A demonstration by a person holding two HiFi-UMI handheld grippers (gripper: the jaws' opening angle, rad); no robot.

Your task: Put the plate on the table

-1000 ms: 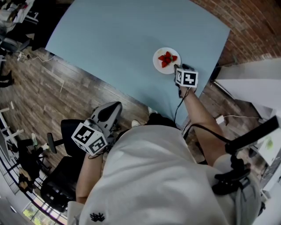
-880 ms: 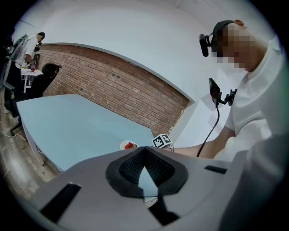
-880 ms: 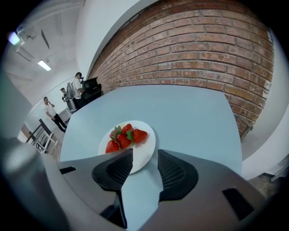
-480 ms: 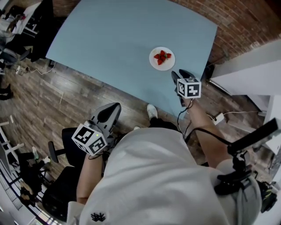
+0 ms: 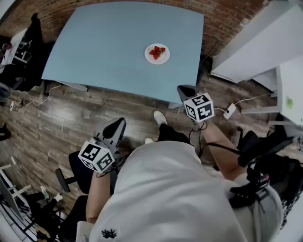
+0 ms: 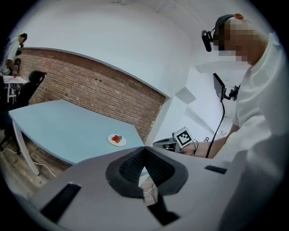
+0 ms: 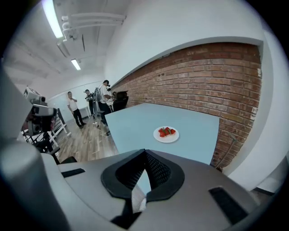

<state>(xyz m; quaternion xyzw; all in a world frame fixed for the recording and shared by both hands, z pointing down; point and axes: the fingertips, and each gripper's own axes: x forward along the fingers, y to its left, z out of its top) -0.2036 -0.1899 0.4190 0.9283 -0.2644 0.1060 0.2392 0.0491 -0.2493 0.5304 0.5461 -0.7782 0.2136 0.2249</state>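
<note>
The pale blue desk [image 5: 109, 42] stands on a wooden plank floor [image 5: 71, 113], with its far side close to a brick wall [image 5: 227, 14]. One white plate [image 5: 151, 59] lies on it near the right edge, holding small red pieces, probably strawberries [image 5: 156, 51].

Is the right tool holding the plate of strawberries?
No, the plate lies alone on the blue table, while the shut, empty right tool is apart from it, past the table's edge above the wooden floor.
</note>
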